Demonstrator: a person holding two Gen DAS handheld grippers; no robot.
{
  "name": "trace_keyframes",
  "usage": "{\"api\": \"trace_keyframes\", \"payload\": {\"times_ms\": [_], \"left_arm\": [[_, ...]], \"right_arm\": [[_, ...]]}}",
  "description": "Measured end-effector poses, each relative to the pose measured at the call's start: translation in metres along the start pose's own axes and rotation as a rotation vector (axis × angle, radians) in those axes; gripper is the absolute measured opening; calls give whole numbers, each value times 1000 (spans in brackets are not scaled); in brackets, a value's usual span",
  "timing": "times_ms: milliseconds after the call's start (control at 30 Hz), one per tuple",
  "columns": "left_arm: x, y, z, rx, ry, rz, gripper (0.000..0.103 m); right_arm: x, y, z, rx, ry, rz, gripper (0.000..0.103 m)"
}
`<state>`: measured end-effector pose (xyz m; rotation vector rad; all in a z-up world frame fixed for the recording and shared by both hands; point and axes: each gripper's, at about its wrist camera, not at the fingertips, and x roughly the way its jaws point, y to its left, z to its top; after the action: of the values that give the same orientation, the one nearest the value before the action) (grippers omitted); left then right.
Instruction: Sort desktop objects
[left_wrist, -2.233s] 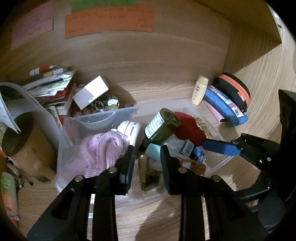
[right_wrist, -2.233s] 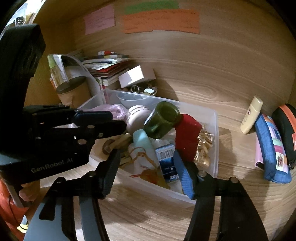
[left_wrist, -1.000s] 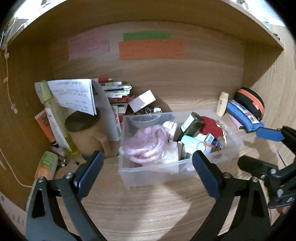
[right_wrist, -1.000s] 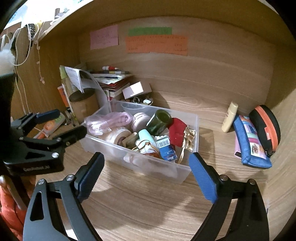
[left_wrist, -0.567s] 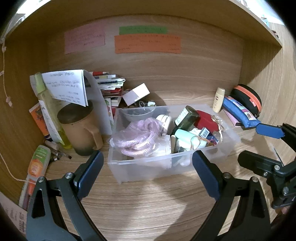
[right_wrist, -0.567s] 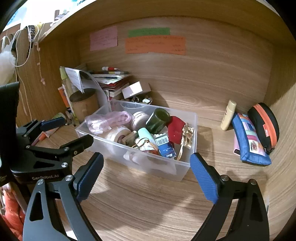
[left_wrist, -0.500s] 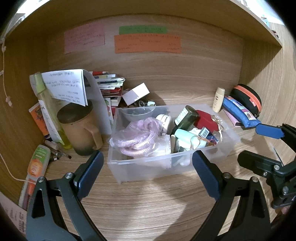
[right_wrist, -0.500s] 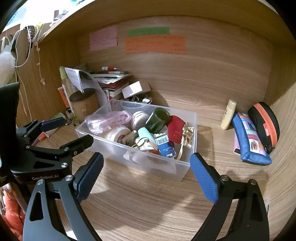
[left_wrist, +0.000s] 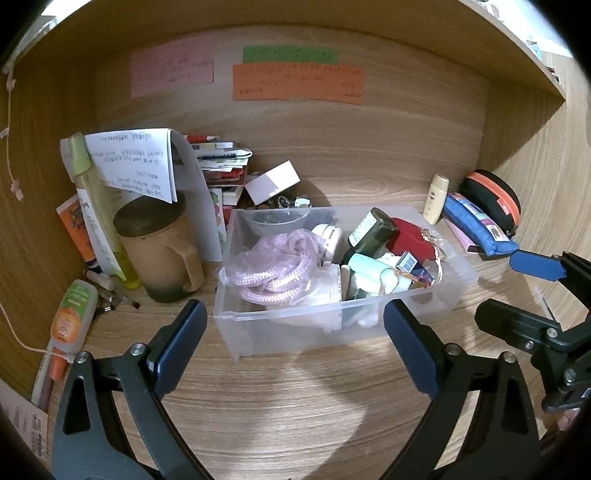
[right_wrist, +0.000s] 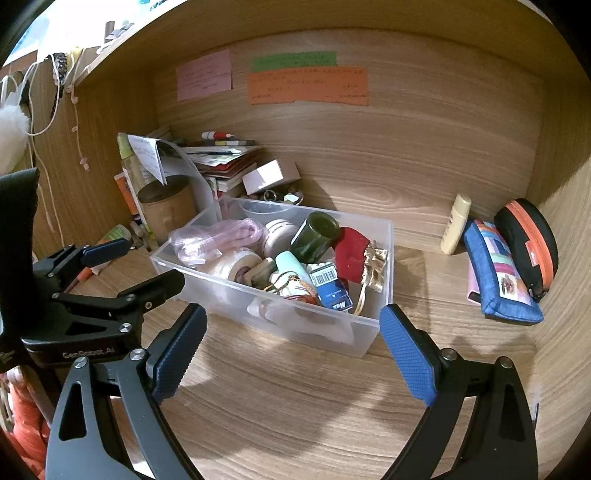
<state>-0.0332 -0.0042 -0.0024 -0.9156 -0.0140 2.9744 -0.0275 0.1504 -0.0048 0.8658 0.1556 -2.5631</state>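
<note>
A clear plastic bin (left_wrist: 280, 325) (right_wrist: 373, 325) stands on the wooden desk, packed with a pink rope bundle (left_wrist: 273, 266), a dark green bottle (left_wrist: 369, 230) (right_wrist: 314, 236), a red pouch (right_wrist: 351, 254), a mint tube (left_wrist: 365, 267) and a blue barcode box (right_wrist: 332, 288). My left gripper (left_wrist: 295, 350) is open and empty, just in front of the bin. My right gripper (right_wrist: 291, 358) is open and empty, in front of the bin's near right corner. Each gripper shows at the edge of the other's view.
A brown mug (left_wrist: 162, 251), a paper sheet, bottles and stacked books (left_wrist: 221, 162) crowd the left back. A white box (left_wrist: 273, 181) lies behind the bin. A cream tube (right_wrist: 456, 225), blue pencil case (right_wrist: 498, 273) and black-orange case (right_wrist: 528, 243) sit at the right wall.
Both grippers have opened wide and pulled back out of the bin to the desk in front of it. In the last half second almost nothing has moved.
</note>
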Motion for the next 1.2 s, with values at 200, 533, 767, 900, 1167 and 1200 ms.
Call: {"api": "trace_keyframes", "payload": {"times_ms": [200, 533, 767, 900, 1167, 1200], "left_arm": [[-4, -1, 1, 2, -5, -23, 98], [-8, -1, 3, 0, -19, -30, 98], [-8, -2, 3, -1, -20, -32, 98], [-7, -4, 3, 4, -24, -30, 98], [0, -6, 2, -9, -4, -24, 98], [1, -6, 2, -9, -2, -23, 98]], "right_arm": [[-3, -1, 0, -4, -4, -4, 94], [-4, 0, 1, -16, -7, -9, 94], [-2, 0, 3, -21, -12, 10, 94], [1, -1, 3, -31, -10, 15, 94], [6, -5, 4, -19, 1, 22, 94], [6, -6, 4, -16, 2, 24, 94]]}}
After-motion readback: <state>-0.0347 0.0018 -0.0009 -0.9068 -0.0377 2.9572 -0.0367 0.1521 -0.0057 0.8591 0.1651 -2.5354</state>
